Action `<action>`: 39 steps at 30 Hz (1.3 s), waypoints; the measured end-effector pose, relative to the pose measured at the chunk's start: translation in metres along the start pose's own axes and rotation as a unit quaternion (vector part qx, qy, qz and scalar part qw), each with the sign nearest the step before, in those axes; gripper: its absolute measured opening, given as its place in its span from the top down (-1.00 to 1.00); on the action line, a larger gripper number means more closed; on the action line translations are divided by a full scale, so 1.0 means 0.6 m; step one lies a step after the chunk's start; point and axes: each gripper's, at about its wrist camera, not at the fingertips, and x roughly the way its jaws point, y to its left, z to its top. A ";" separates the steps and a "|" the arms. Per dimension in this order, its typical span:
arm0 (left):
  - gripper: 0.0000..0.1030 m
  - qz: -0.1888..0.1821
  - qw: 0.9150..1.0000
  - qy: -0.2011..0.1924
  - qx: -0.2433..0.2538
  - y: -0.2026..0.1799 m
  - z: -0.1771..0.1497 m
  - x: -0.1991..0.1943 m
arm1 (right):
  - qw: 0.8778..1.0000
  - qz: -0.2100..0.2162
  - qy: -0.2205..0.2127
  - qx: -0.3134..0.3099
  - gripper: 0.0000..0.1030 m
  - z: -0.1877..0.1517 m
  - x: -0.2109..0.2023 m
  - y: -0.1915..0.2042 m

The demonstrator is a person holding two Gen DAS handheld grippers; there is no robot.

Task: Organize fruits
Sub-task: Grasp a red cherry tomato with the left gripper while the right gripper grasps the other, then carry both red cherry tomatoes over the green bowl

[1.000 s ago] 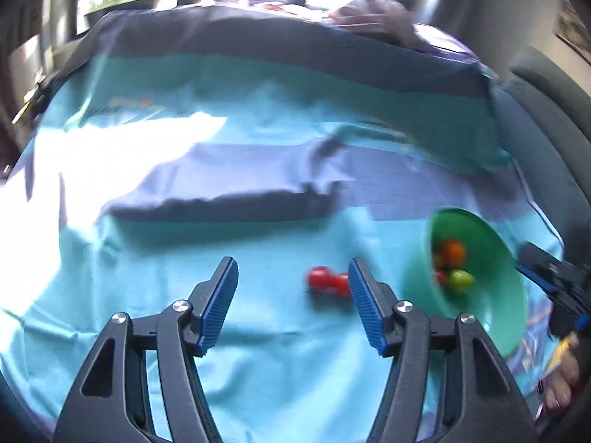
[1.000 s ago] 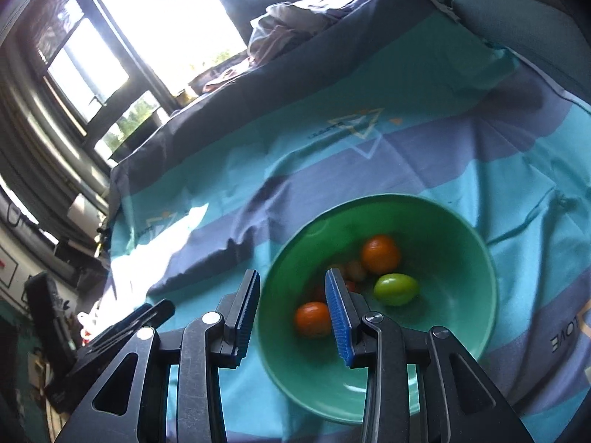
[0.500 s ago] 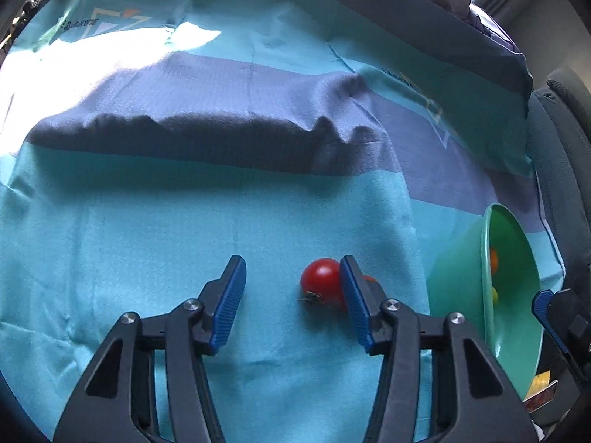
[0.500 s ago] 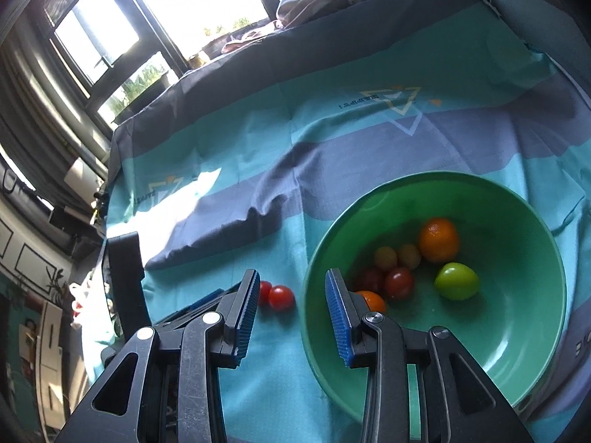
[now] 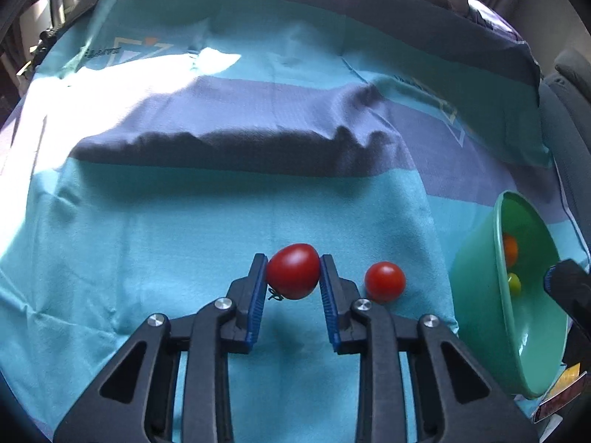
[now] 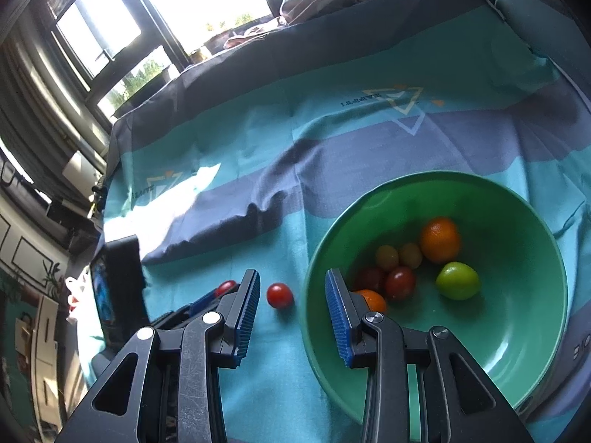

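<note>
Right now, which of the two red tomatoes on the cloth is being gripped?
The larger tomato, pinched between the left gripper's fingers; the smaller tomato lies free beside it.

One red tomato (image 5: 293, 271) is pinched in my tongs, a smaller round tomato (image 5: 385, 281) sits loose just beside it on the cloth. Green bowl (image 6: 517, 332) nearby has oranges (image 6: 440, 240), a lime (image 6: 458, 280) and darker little fruits (image 6: 399, 283).

- Daylight floods through the tall dark-framed windows (image 6: 159, 18) — blown out white there.
- A sun patch glares on the striped teal-and-purple cloth (image 5: 110, 85); fisheye edges bend, corners darken.
</note>
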 end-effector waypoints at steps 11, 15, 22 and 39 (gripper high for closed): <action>0.46 0.035 0.996 -0.066 -0.047 0.094 -0.032 -0.098 | 0.984 -0.100 0.069 -0.128 0.28 -0.024 0.110 0.109; 0.46 0.035 0.995 -0.071 -0.055 0.111 -0.033 -0.104 | 0.973 -0.151 0.070 -0.160 0.28 -0.036 0.139 0.130; 0.46 0.038 0.995 -0.068 -0.060 0.128 -0.037 -0.108 | 0.949 -0.229 0.085 -0.199 0.28 -0.051 0.189 0.149; 0.46 0.032 0.996 -0.074 -0.048 0.116 -0.041 -0.115 | 0.968 -0.149 0.126 -0.159 0.46 -0.050 0.214 0.129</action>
